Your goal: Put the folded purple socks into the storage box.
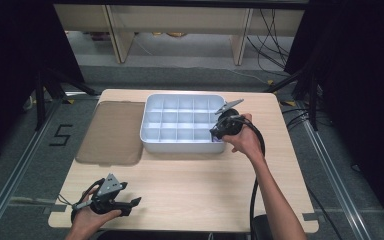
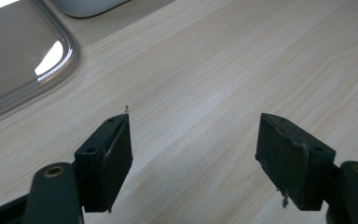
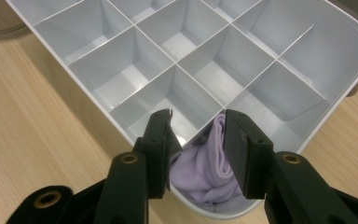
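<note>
Light falls from overhead on the table point(image 1: 190, 175), bright and even, while the room's sides sink into black. Glare patches sit on the lid point(image 2: 23, 60). The tray point(image 3: 307, 42) casts soft shadows in its cells. Jaws look slightly soft up close; the high view is coarse.

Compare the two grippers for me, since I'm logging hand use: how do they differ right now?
The left gripper has its jaws spread wide over bare table, nothing between them; the right gripper has narrower jaws either side of a lilac cloth in the divided tray's corner compartment. The left sits near the table's front edge; the right is at the tray. Both have black jaws.
</note>
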A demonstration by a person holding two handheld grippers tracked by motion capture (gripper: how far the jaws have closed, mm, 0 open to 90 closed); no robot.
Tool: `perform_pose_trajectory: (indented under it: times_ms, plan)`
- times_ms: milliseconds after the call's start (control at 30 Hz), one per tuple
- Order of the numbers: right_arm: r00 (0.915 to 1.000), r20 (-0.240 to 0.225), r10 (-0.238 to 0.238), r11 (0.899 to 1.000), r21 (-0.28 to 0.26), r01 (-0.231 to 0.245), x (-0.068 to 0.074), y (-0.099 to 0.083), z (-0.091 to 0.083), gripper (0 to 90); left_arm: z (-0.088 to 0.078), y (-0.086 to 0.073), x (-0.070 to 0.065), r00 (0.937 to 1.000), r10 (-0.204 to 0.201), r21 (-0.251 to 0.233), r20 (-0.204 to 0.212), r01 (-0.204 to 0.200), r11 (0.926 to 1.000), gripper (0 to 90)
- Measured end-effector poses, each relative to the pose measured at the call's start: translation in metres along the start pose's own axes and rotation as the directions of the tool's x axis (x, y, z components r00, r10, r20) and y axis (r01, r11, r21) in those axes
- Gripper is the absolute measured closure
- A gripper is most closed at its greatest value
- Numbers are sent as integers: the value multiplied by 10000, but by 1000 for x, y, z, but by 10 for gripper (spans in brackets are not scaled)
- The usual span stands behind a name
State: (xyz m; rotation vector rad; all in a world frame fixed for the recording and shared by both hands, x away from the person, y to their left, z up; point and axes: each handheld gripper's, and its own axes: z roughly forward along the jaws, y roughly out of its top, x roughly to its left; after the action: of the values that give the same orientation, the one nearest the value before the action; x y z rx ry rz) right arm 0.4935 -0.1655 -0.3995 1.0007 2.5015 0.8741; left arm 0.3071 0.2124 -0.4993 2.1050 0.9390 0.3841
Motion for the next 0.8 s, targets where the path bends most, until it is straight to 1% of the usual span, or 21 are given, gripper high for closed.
perform_pose_trajectory:
  times_ms: [33, 67, 100, 167, 200, 233, 267, 300, 367, 400, 433, 467, 500, 533, 567, 600, 633, 667, 700, 767, 800]
  plan:
    - [10000, -20, 47, 9999, 115, -46, 1, -1, -2, 617, 0, 0, 0, 10000, -1, 0, -2, 1, 10000, 263]
    - [10000, -30, -63, 9999, -112, 62, 2, -2, -1, 609, 0, 0, 0, 10000, -7, -8, 21, 7, 10000, 263]
    - [9999, -97, 33, 10000, 20, -32, 4, -2, -4, 598, 0, 0, -1, 10000, -25, -17, 29, 25, 10000, 263]
    - [10000, -15, 89, 9995, -287, -89, 7, -4, -5, 582, 0, 0, -1, 10000, -29, -17, 10, 29, 10000, 263]
    - [9998, -121, 158, 9997, -208, -161, 9, -5, -7, 580, 0, 0, -1, 10000, -26, -22, 6, 26, 10000, 263]
    - [9995, -108, 283, 9989, -362, -287, 12, -6, -8, 575, 0, 0, -1, 10000, -95, -26, -4, 95, 10000, 263]
    - [9993, -218, 288, 9991, -297, -294, 14, -7, -10, 567, -1, 0, 1, 9999, 159, 111, -65, -158, 9998, 263]
    - [9998, -106, 152, 9980, -607, -158, 16, -9, -9, 559, -1, 0, 1, 9999, 159, 111, -65, -158, 9998, 263]
    - [9997, -227, 52, 9976, -684, -68, 17, -10, -10, 555, 0, 0, 0, 10000, 5, -33, -13, -5, 10000, 263]
    - [9994, -266, 220, 9974, -681, -238, 21, -12, -12, 553, 1, 0, 0, 9999, -111, 61, -46, 111, 9999, 262]
    - [9994, -266, 220, 9974, -681, -238, 21, -12, -12, 553, 1, 0, 0, 9999, -111, 61, -46, 111, 9999, 262]
    - [9990, -442, 2, 9972, -753, -35, 24, -15, -14, 549, 0, 0, 0, 10000, -4, 0, -9, 4, 10000, 262]
    - [9991, -393, 127, 9958, -907, -162, 26, -16, -13, 545, 0, 0, 0, 10000, -4, 0, -9, 4, 10000, 262]
    - [9993, -352, 101, 9933, -1151, -141, 28, -18, -13, 544, 0, 0, 0, 10000, 9, -22, -24, -9, 10000, 262]
    - [9990, -431, 81, 9948, -1008, -125, 30, -18, -14, 543, 1, -1, -1, 9998, -204, -21, 16, 204, 9998, 262]
    - [9989, -469, -14, 9950, -1002, -33, 31, -19, -14, 539, 1, -1, 0, 9999, -156, 10, -22, 156, 9999, 262]
    - [9987, -477, 191, 9929, -1161, -245, 34, -21, -13, 538, 0, 0, 2, 9998, 118, 105, -136, -117, 9999, 262]
    - [9986, -513, 121, 9939, -1092, -177, 35, -22, -14, 538, 0, 0, 2, 9999, 94, 140, -54, -93, 9999, 262]
    - [9985, -518, 191, 9917, -1259, -255, 38, -24, -13, 537, 0, -1, 2, 10000, -7, 35, -70, 7, 10000, 262]
    - [9984, -549, 151, 9860, -1648, -239, 41, -28, -12, 538, 0, -1, 2, 10000, 37, 31, -55, -37, 10000, 262]
    - [9980, -622, 89, 9893, -1445, -179, 43, -30, -13, 538, 0, -1, 2, 10000, 37, 31, -55, -37, 10000, 262]
